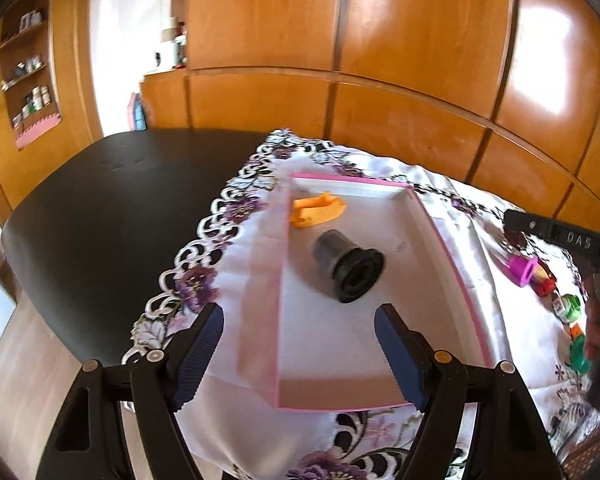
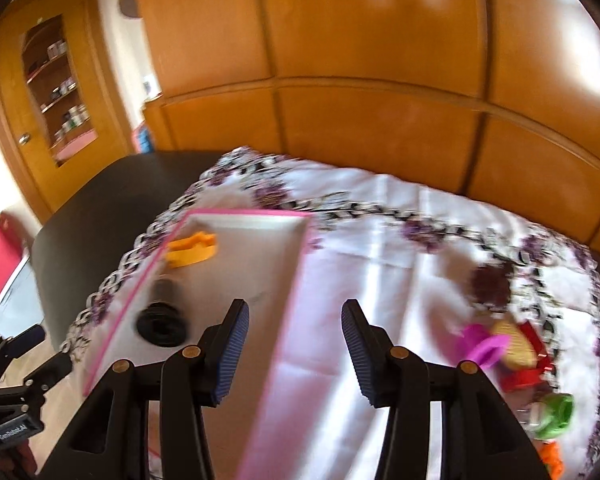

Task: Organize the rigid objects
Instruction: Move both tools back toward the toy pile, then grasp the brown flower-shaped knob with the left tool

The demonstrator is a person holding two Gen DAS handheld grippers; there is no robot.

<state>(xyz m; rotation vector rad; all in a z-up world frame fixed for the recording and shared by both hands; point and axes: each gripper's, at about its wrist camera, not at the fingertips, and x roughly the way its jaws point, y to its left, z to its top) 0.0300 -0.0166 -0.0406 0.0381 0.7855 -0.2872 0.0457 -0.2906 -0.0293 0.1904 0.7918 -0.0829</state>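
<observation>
Hand-held gripper (image 1: 299,354) tilted down, empty, above tray (image 1: 452,248)

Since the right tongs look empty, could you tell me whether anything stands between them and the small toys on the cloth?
Nothing visible does. The right tongs hang open over bare tablecloth; the toy cluster lies to their right, outside the pink-rimmed box.

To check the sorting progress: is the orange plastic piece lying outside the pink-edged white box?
No, the orange plastic piece lies inside the pink-edged white box, near its far wall, beyond the black cylindrical part.
</observation>
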